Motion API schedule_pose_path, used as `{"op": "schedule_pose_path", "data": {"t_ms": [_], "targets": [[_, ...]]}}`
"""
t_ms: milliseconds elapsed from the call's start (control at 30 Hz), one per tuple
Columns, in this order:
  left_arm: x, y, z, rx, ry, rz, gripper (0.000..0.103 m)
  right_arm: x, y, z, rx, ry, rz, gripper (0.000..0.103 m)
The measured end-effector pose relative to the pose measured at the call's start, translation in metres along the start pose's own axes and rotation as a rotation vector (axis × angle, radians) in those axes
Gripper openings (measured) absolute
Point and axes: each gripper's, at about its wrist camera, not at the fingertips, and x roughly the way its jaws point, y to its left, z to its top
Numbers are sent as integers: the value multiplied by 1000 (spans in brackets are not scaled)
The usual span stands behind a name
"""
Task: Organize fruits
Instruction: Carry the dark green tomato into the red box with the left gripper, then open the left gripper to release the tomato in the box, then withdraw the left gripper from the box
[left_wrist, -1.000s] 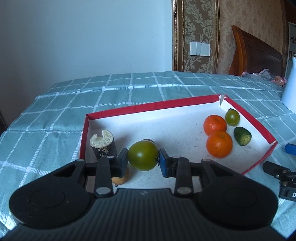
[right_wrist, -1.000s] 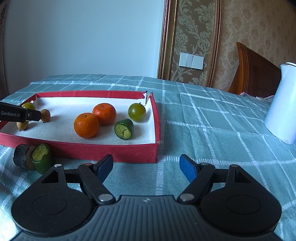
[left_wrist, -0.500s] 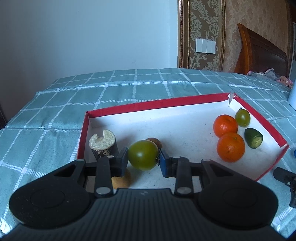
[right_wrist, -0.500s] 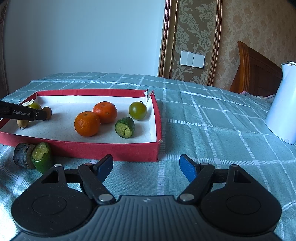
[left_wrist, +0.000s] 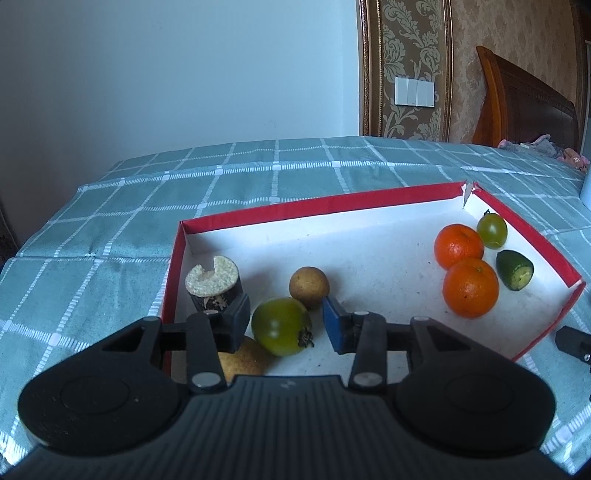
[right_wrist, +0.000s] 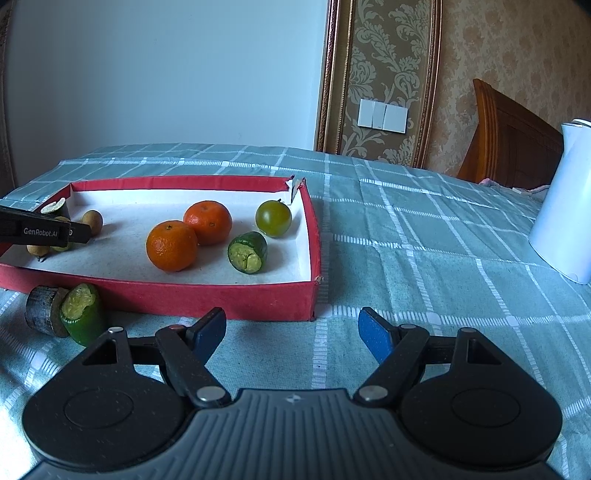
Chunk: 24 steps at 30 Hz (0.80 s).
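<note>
Left wrist view: the left gripper (left_wrist: 286, 323) was opening, its pads clear of the green tomato (left_wrist: 281, 326) lying between them inside the red tray (left_wrist: 317, 207); a brown fruit (left_wrist: 308, 287) sat just ahead.

Right wrist view: the right gripper (right_wrist: 291, 334) stood wide open and empty over the checked cloth (right_wrist: 424, 258), the tray ahead-left and a cut green fruit (right_wrist: 82, 312) outside it.

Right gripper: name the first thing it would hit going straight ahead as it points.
Probably the near red wall of the tray, straight ahead of the open right gripper; only bare tablecloth lies before it, though depth is uncertain.
</note>
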Motion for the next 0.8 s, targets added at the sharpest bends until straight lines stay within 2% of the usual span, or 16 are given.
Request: {"op": "schedule_pose_path", "data": {"t_ms": [100,233,467,633,733,800], "targets": [[-1,-1,-1,6,-5,-3,42,0,0,0,0,0,0,79],[-10,-1,-6,14,-32,0,60,0,0,0,0,0,0,79],[-14,4,-13,2,-23,2,60,0,0,0,1,1,0,79],[-36,9,-14,-9,-57,-5,62,0,-1,1,4,2,0,79],[-63,11,-17,-9,-106,-1,75,0,-2,1,7,2,1,79],[-79,13,-20,-8,-137,-4,79,-1,-2,0,8,0,4,79]]}}
